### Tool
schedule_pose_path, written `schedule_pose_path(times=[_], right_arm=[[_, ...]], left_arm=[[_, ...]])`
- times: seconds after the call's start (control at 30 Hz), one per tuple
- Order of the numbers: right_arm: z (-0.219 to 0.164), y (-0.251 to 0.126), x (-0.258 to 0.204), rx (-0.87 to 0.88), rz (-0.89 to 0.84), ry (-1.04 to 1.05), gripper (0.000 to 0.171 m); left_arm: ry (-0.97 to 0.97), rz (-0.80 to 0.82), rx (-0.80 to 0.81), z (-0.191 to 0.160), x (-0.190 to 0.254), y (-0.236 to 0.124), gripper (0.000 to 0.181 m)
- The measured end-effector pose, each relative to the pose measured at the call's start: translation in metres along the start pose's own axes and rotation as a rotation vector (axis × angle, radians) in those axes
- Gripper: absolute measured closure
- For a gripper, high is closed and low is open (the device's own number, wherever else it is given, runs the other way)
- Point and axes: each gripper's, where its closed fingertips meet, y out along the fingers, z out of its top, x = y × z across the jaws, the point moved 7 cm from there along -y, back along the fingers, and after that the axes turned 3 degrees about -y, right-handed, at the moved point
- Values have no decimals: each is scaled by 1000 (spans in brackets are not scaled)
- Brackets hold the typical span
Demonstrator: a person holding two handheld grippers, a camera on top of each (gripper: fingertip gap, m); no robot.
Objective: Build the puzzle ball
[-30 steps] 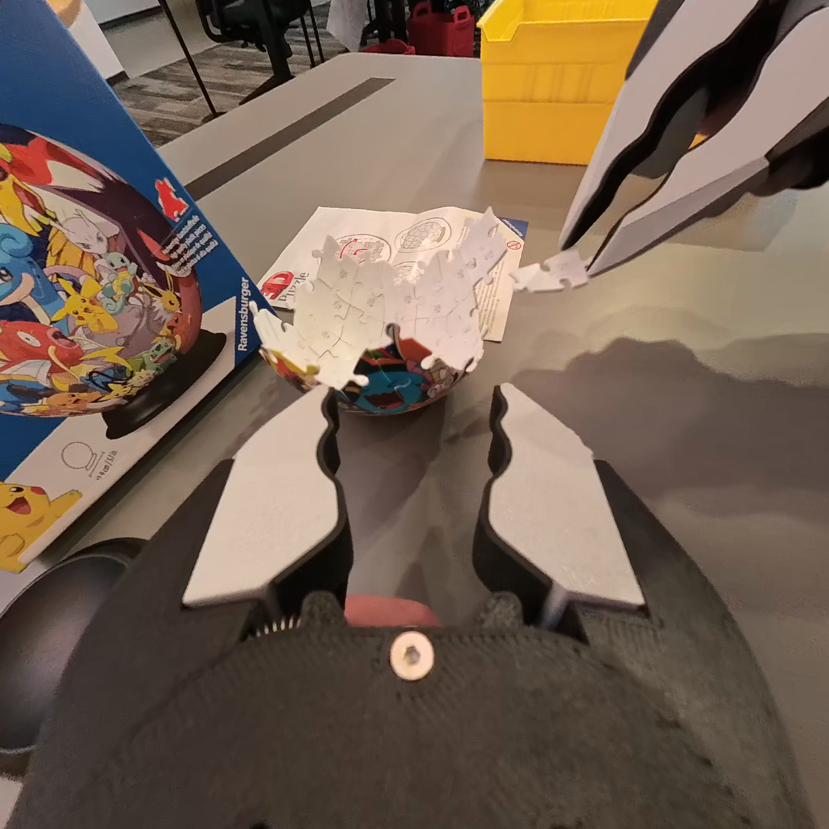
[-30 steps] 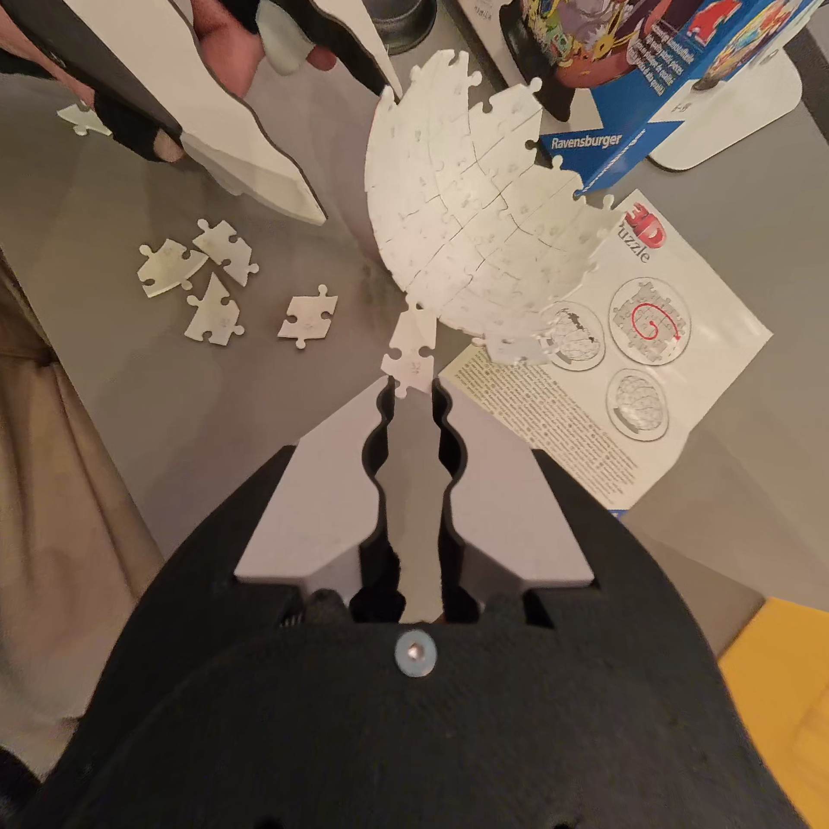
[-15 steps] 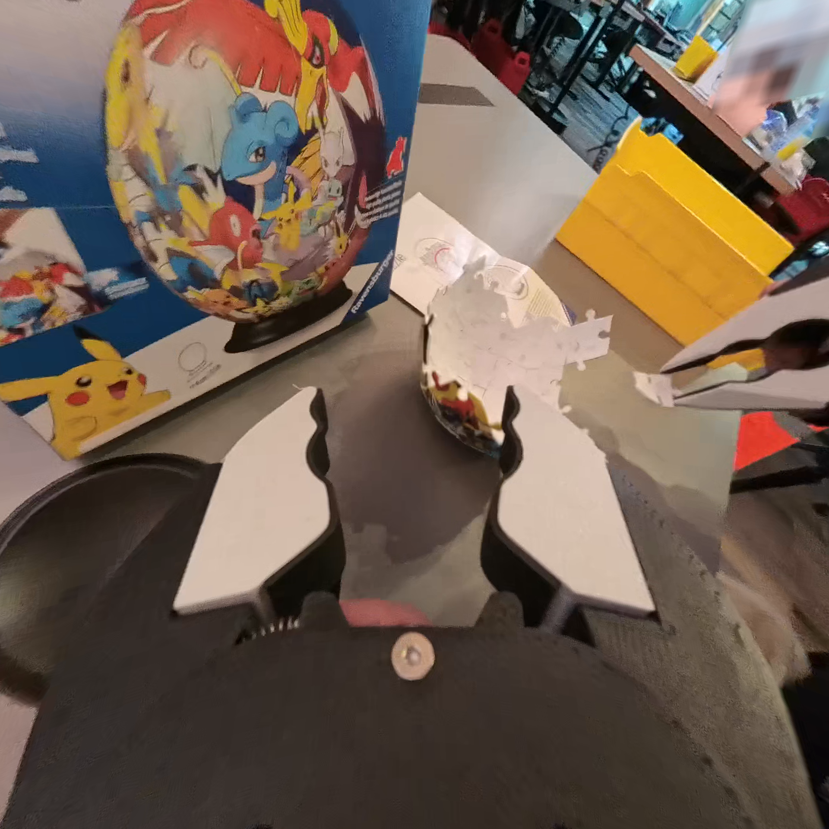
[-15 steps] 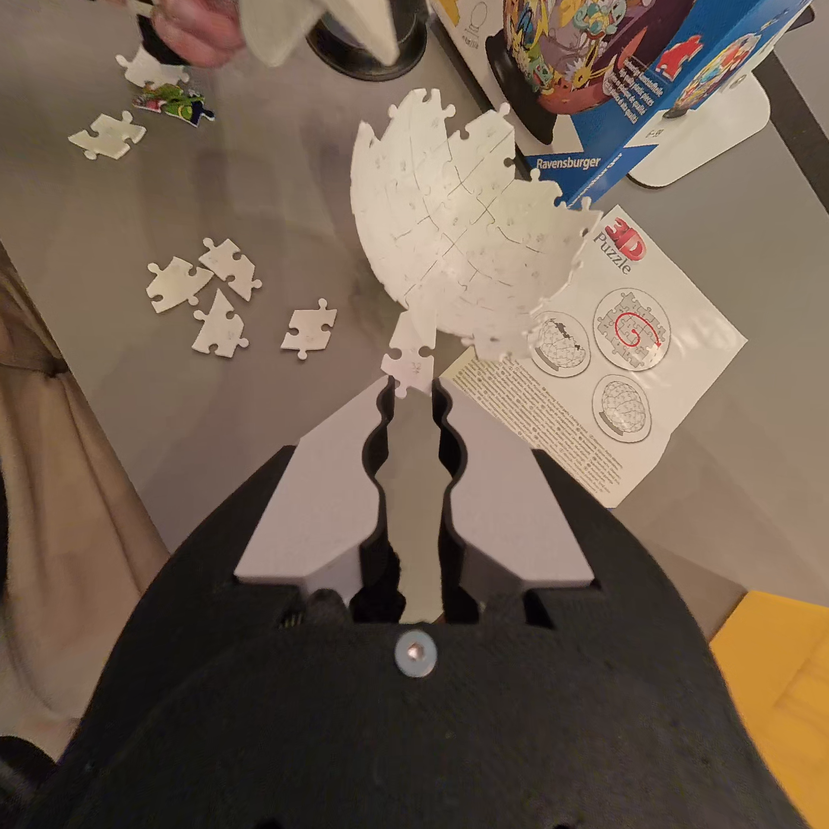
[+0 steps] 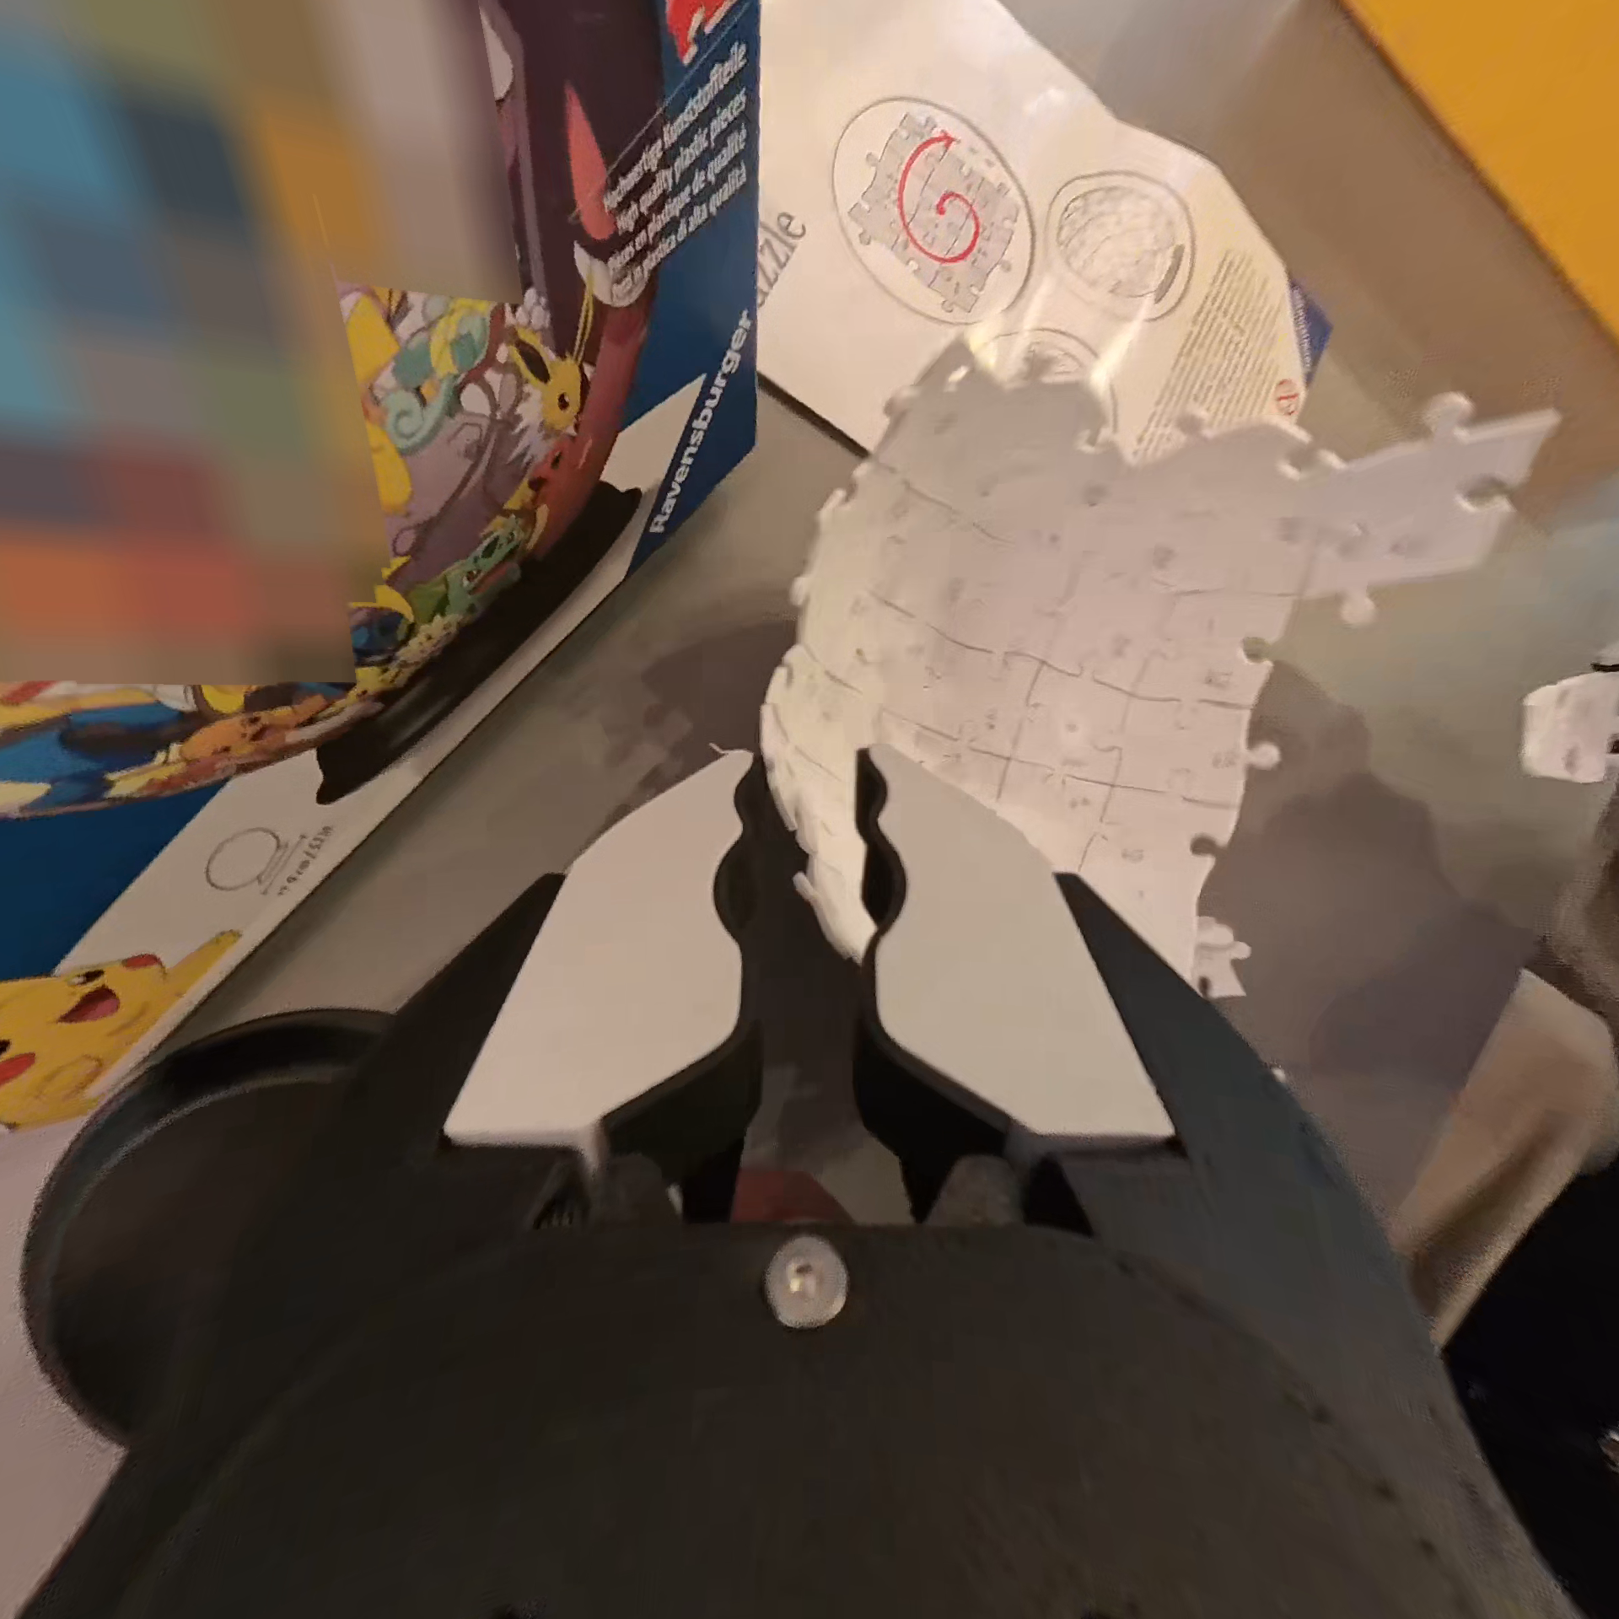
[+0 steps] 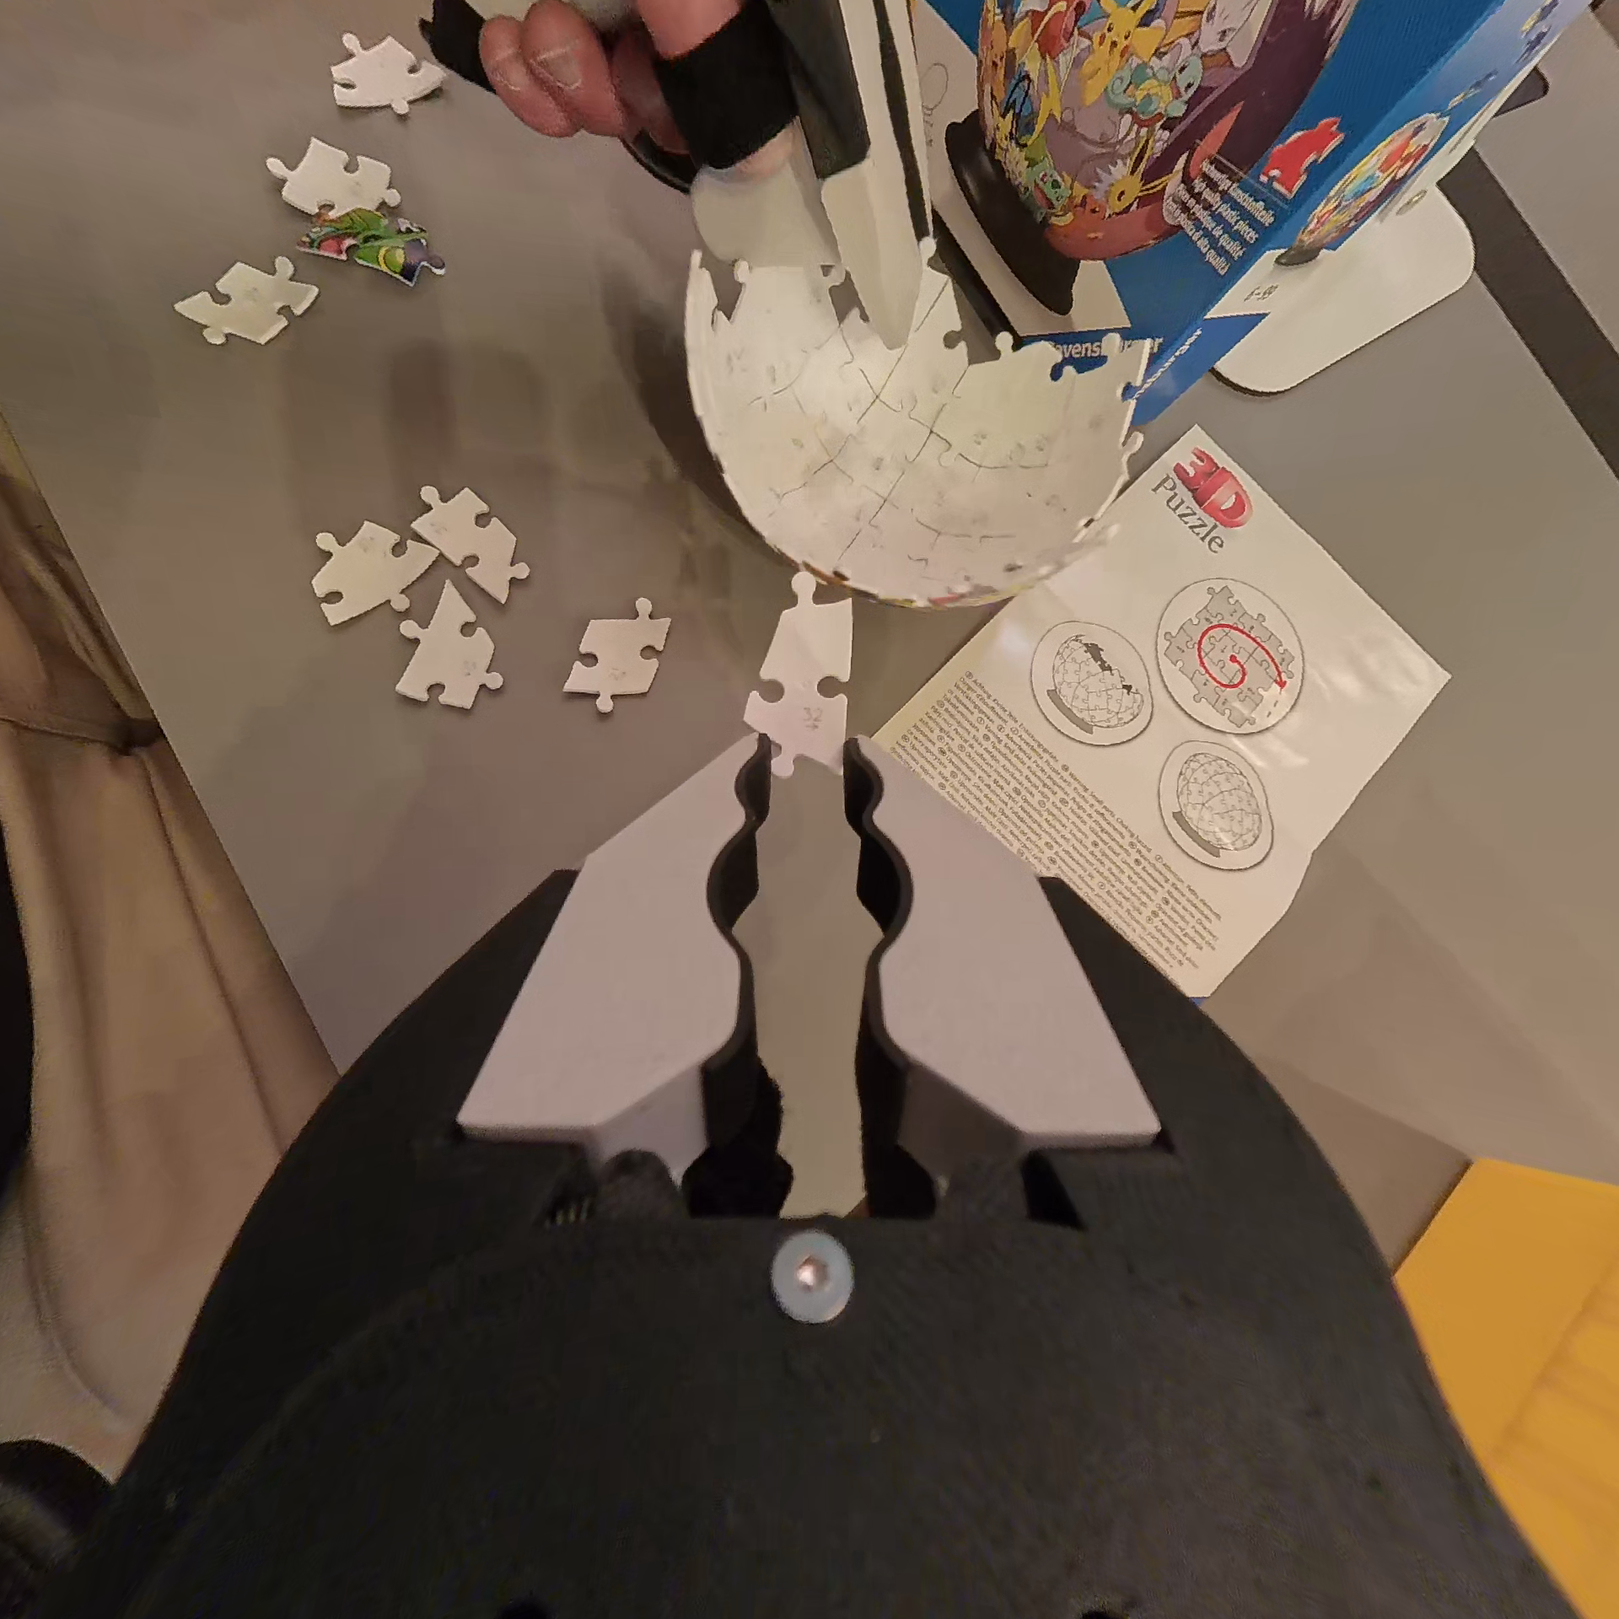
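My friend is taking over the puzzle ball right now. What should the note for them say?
Left tool: shut on the half-built ball, gripping its rim and holding it tilted off the table.
Right tool: shut on one white piece, its tip just below the ball's near edge.
Done: roughly the lower half of the shell.
Left: fit this piece, then the loose pieces lying white side up and one colour side up. Instruction sheet lies beside the ball.
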Motion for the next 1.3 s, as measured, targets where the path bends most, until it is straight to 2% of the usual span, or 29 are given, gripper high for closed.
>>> schedule_pose_path(times=[0.1,0.37,0.6,0.77,1.0,1.3], right_arm=[[0,-1,1,6,-2,-3,157],[-3,-5,-3,13,4,5,157],[-5,0,-11,-7,18,38,157],[-4,17,-18,-28,7,87,156],[-3,56,-24,-87,-39,160,157],[3,70,-21,-100,-94,278,157]], left_arm=[[35,48,-11,3,0,1,177],[143,132,14,9,12,-3,179],[222,306,85,7,24,-17,180],[285,454,128,2,32,-28,180],[322,571,139,-3,42,-34,180],[339,681,163,-7,48,-37,180]])
